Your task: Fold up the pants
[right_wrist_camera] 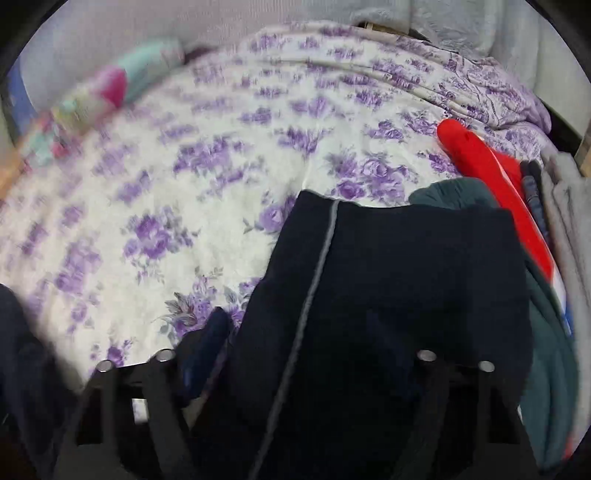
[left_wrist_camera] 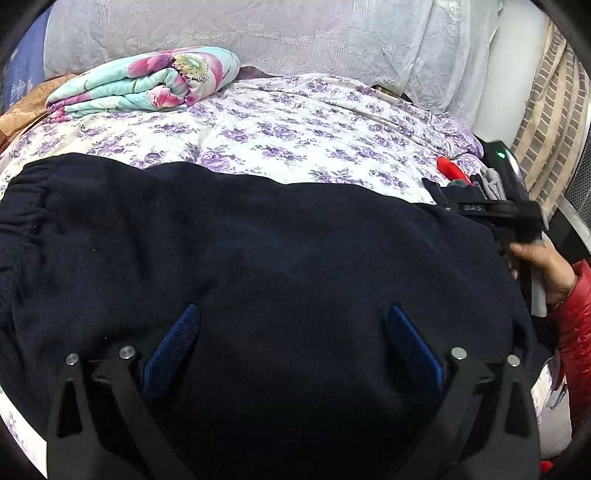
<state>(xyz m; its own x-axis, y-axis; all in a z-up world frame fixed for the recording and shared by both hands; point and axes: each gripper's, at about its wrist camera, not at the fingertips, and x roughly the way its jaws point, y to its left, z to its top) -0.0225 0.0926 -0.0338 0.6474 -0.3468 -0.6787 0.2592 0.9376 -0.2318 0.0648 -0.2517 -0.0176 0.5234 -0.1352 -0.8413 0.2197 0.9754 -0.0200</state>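
Dark navy pants (left_wrist_camera: 258, 266) lie spread on the bed, the elastic waistband (left_wrist_camera: 22, 218) at the left. My left gripper (left_wrist_camera: 291, 321) is open, its blue pads (left_wrist_camera: 173, 347) wide apart just above the pants' near part, holding nothing. In the right wrist view a pants leg (right_wrist_camera: 388, 280) with a grey side stripe (right_wrist_camera: 317, 269) drapes over the right gripper (right_wrist_camera: 314, 332). One blue pad (right_wrist_camera: 207, 343) shows at its left; the other is hidden under the cloth. The right gripper also shows in the left wrist view (left_wrist_camera: 513, 214) at the pants' right end, in a hand.
The bed has a purple-flowered cover (left_wrist_camera: 295, 136). A folded floral quilt (left_wrist_camera: 147, 83) lies at the back left. A pile of folded clothes, red (right_wrist_camera: 491, 177), dark green (right_wrist_camera: 554, 350) and grey, sits at the right. Pillows (left_wrist_camera: 258, 33) line the back.
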